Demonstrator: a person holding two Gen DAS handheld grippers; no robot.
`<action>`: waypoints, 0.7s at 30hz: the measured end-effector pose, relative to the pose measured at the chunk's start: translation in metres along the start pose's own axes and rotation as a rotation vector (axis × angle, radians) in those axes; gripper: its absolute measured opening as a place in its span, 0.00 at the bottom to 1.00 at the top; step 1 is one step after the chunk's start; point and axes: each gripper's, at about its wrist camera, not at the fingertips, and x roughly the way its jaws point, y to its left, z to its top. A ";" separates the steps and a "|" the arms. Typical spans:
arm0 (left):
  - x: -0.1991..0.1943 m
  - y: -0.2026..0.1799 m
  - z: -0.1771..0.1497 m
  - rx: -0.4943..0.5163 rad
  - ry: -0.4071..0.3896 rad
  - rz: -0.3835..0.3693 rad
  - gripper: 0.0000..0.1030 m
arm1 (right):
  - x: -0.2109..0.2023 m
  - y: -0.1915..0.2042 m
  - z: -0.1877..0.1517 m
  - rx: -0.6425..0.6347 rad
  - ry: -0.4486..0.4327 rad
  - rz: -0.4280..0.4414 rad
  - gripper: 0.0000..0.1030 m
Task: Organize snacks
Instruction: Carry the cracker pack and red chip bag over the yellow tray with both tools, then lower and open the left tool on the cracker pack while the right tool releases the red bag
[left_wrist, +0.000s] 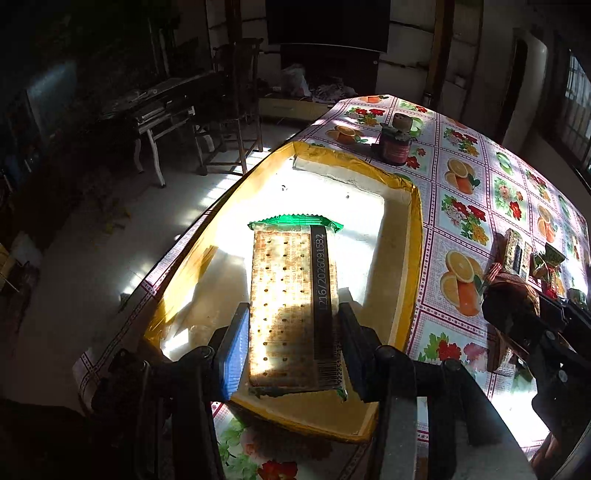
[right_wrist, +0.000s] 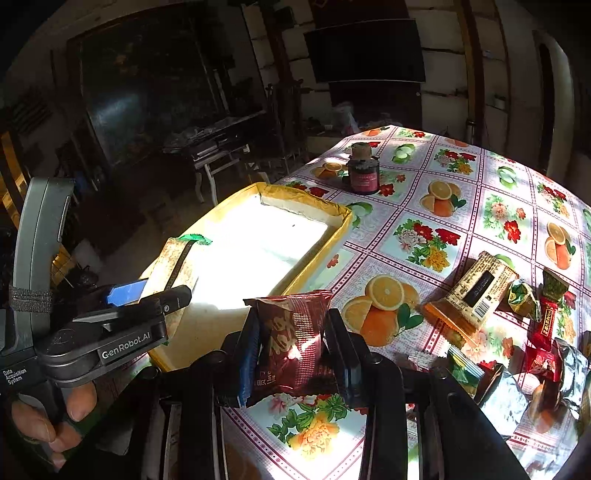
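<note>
Left hand-held gripper (left_wrist: 291, 325) clamping cracker pack (left_wrist: 293, 306), over tray (left_wrist: 413, 236)

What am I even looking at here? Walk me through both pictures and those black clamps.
No robot: a person's hand holds a two-finger gripper in each hand, with a camera on each looking along its fingers. The left camera shows the left gripper shut on a cracker pack over a yellow-rimmed box. The right camera shows the right gripper shut on a dark red snack bag, near the box's corner. On the fruit-print tablecloth lie more wrapped snacks and a dark jar.
</note>
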 end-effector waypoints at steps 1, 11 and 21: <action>0.002 0.003 0.001 -0.005 0.003 0.004 0.44 | 0.008 0.003 0.005 -0.003 0.003 0.012 0.37; 0.023 0.017 0.003 -0.027 0.039 0.017 0.44 | 0.088 0.029 0.037 -0.031 0.069 0.077 0.37; 0.052 0.014 0.002 -0.014 0.093 0.034 0.44 | 0.137 0.027 0.042 -0.047 0.145 0.062 0.37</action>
